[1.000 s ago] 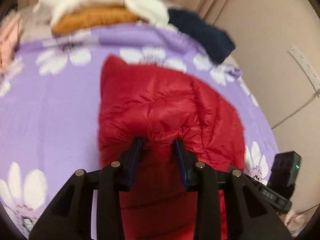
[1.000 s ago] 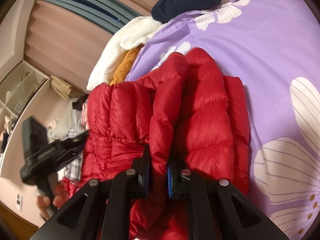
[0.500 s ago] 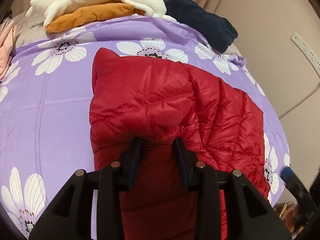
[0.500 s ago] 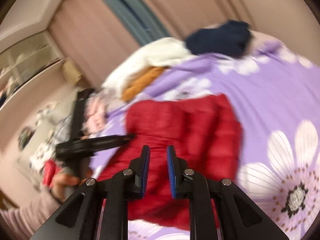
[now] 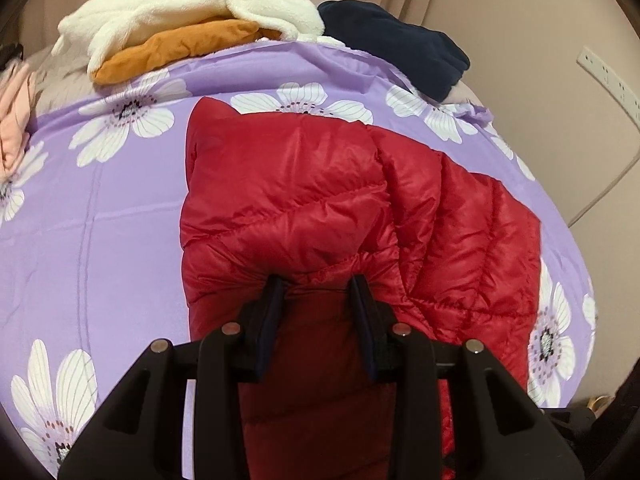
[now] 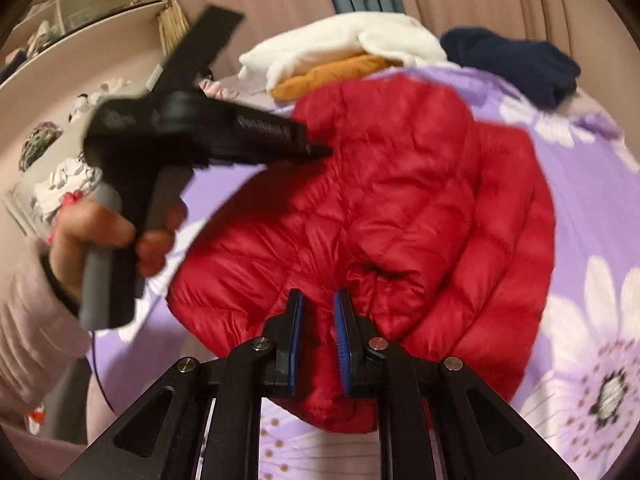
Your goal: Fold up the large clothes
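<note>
Grip first: left gripper (image 5: 316,288) is clamped on a bunched hem of the puffy red quilted down jacket (image 5: 320,200), nearest the lens at 6 o'clock. Right gripper (image 6: 318,312) has jaws nearly together w/ nothing pinched; jacket lies just behind them, at 12 o'clock. Jacket sits mid-fold on the purple daisy-print bedspread (image 5: 100,216), layers doubled toward 3 o'clock. To do this well, I'd keep the left clamp firm, re-pinch the free edge w/ the right, lay it flat & square. Far off at 12 o'clock: white fleece pile (image 5: 180,12).
</note>
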